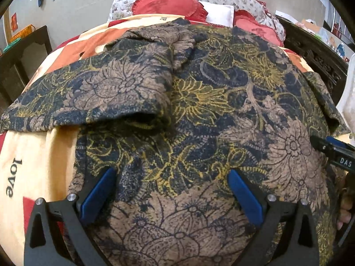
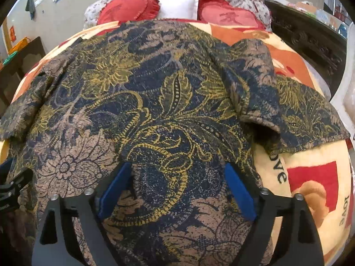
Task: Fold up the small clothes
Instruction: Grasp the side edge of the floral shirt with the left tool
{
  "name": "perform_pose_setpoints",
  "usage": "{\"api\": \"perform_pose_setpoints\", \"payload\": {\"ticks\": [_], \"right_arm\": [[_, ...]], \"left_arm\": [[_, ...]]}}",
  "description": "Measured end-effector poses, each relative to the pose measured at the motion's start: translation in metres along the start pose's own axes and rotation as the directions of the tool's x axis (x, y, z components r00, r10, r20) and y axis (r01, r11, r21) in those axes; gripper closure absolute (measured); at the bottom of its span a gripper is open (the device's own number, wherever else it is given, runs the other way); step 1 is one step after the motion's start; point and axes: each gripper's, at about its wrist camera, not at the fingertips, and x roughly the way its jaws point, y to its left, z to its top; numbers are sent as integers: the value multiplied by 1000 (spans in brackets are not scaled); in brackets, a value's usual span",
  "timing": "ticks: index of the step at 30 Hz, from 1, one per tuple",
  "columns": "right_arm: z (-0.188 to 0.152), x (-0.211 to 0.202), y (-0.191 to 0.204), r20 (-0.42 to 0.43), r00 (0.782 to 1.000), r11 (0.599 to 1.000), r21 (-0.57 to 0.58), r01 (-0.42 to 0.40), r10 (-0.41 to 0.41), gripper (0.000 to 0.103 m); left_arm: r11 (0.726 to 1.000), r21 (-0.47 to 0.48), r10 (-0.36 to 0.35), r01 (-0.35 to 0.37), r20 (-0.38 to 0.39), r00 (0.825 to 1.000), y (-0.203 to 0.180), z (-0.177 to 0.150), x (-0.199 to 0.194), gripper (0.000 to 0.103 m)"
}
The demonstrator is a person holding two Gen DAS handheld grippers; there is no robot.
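Shirt (image 1: 199, 110) hem cut off below — both tools (image 1: 173, 190) (image 2: 175, 188) spread wide.

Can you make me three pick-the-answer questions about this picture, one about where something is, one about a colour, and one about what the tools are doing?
1. Where does the flowery shirt lie?
A. on the blanket
B. on a chair
C. on the floor

2. What colour are the heart pillows?
A. green
B. red
C. black

3. How are the left tool and the right tool?
A. both open
B. both shut on the shirt
C. one open, one shut

Answers:
1. A, the cream blanket with "love" on it shows around the shirt's edges.
2. B, they are red, beside a white pillow.
3. A, each tool's blue fingers stand wide apart over the shirt.
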Motion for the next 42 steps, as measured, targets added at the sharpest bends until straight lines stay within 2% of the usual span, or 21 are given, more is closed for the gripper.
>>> {"api": "perform_pose_setpoints", "payload": {"ticks": [5,8,9,12,14,17,19,21,22,23,24,25,27,28,31,32,33,35,38,39,42], "right_arm": [[-1,3,-3,-6,1000,1000,18,-17,17,18],[-3,4,-1,5,1000,1000,17,-10,10,18],[-4,4,-2,7,1000,1000,20,-13,13,18],[-6,2,-1,8,1000,999,26,-20,20,18],[-5,2,-1,8,1000,999,26,-20,19,18],[-5,2,-2,9,1000,1000,23,-14,14,18],[-5,0,-3,8,1000,1000,23,-14,14,18],[-4,0,-2,6,1000,1000,26,-17,17,18],[-4,-1,-3,7,1000,999,28,-20,20,18],[-4,-1,-3,7,1000,999,30,-23,23,18],[-3,-1,-2,7,1000,999,31,-23,23,18],[-3,-1,-2,7,1000,999,32,-25,25,18],[-2,-1,-3,8,1000,999,34,-28,27,18],[-2,-1,-3,8,1000,999,34,-28,28,18],[-2,-1,-3,9,1000,999,35,-29,29,18],[-2,-1,-3,9,1000,999,35,-30,30,18],[-1,0,-3,10,1000,999,35,-29,29,18],[-1,0,-3,11,1000,999,36,-30,30,18],[-1,0,-3,12,999,999,37,-32,32,18],[-1,1,-3,12,999,999,38,-33,32,18],[-1,1,-3,14,999,999,38,-34,34,18]], "left_arm": [[998,26,61,-61,17,998,-10,-6,-5,0],[1000,-6,28,-28,5,1000,-4,-3,-11,1],[1000,-20,12,-12,10,1000,0,0,-17,6],[996,-48,-75,80,103,992,19,11,-59,6],[993,-50,-96,104,148,984,42,23,-90,4],[982,-107,-138,155,151,979,90,39,-111,0],[965,-185,-164,188,135,977,135,51,-114,0],[942,-285,-145,175,123,982,186,58,-114,0],[918,-364,-124,154,104,987,217,59,-111,0],[888,-429,-139,168,99,985,240,56,-109,0],[842,-499,-174,204,107,979,262,52,-104,0],[755,-598,-238,268,131,962,289,42,-96,0],[633,-704,-297,322,164,941,316,26,-84,0],[588,-734,-322,341,175,930,325,19,-76,0],[507,-759,-387,408,222,895,335,14,-57,1],[489,-760,-402,427,238,884,337,13,-52,1],[473,-768,-401,433,250,881,340,12,-45,1],[469,-783,-374,409,244,895,346,10,-32,1],[468,-775,-355,424,275,894,358,10,-15,1],[460,-777,-342,431,293,893,365,9,-12,1],[418,-780,-338,465,342,877,375,7,-6,1]]}}
